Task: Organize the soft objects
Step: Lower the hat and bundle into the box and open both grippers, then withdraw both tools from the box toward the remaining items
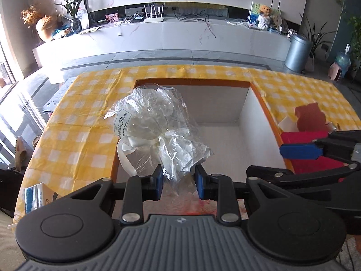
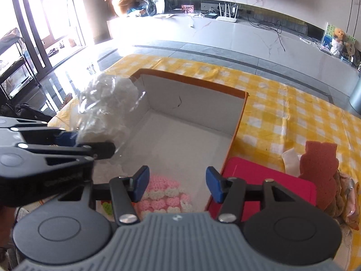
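My left gripper (image 1: 178,181) is shut on the twisted neck of a clear cellophane bag (image 1: 155,126) with a white soft thing and a cream ribbon inside. It holds the bag over the left side of an open white box with an orange rim (image 1: 194,82). The bag also shows in the right wrist view (image 2: 106,108). My right gripper (image 2: 177,184) is open and empty over the box's near right part, above a pink and white crocheted piece (image 2: 164,196) on the box floor. A brown bear-shaped sponge (image 2: 320,169) stands to the right of the box.
A red flat mat (image 2: 266,178) lies against the box's right wall, on the yellow checked tablecloth (image 2: 282,113). A white tissue (image 2: 291,160) lies beside the sponge. A small carton (image 1: 36,196) sits at the table's near left edge.
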A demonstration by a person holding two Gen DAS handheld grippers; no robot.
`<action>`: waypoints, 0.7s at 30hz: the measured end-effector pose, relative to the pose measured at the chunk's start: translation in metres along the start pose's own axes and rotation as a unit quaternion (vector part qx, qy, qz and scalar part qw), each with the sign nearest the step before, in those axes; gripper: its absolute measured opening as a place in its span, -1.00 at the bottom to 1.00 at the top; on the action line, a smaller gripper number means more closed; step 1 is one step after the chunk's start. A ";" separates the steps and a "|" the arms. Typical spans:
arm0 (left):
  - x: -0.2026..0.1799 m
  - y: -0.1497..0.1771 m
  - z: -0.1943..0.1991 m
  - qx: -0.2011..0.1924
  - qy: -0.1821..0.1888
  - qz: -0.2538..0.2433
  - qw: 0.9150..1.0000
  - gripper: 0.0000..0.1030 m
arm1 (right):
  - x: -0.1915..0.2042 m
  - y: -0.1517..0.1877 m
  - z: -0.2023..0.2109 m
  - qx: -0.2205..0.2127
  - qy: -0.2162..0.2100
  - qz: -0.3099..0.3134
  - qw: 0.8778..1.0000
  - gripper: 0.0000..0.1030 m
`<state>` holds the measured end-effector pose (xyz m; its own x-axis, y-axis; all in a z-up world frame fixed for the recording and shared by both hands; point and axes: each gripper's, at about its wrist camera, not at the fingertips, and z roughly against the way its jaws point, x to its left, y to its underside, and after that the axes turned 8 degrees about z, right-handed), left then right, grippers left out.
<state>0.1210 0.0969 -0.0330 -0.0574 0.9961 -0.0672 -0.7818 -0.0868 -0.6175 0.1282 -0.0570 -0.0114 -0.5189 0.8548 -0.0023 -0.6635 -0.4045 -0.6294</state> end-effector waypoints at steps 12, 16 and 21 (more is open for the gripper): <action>-0.002 0.004 -0.033 0.020 -0.041 -0.007 0.999 -0.17 | -0.016 0.007 -0.003 -0.055 -0.011 -0.025 0.998 0.07; 0.002 0.003 -0.026 -0.012 -0.049 0.004 0.999 0.60 | -0.022 0.011 0.001 -0.068 -0.002 -0.036 0.997 0.08; 0.017 0.001 -0.001 -0.080 -0.031 0.044 0.995 0.89 | -0.031 0.013 0.003 -0.073 -0.003 -0.061 0.995 0.08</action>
<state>0.1198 0.1135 -0.0359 -0.1629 0.9833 -0.0810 -0.6641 -0.1700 -0.7281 0.1342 -0.0902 -0.0169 -0.4433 0.8923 0.0855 -0.6368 -0.2464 -0.7306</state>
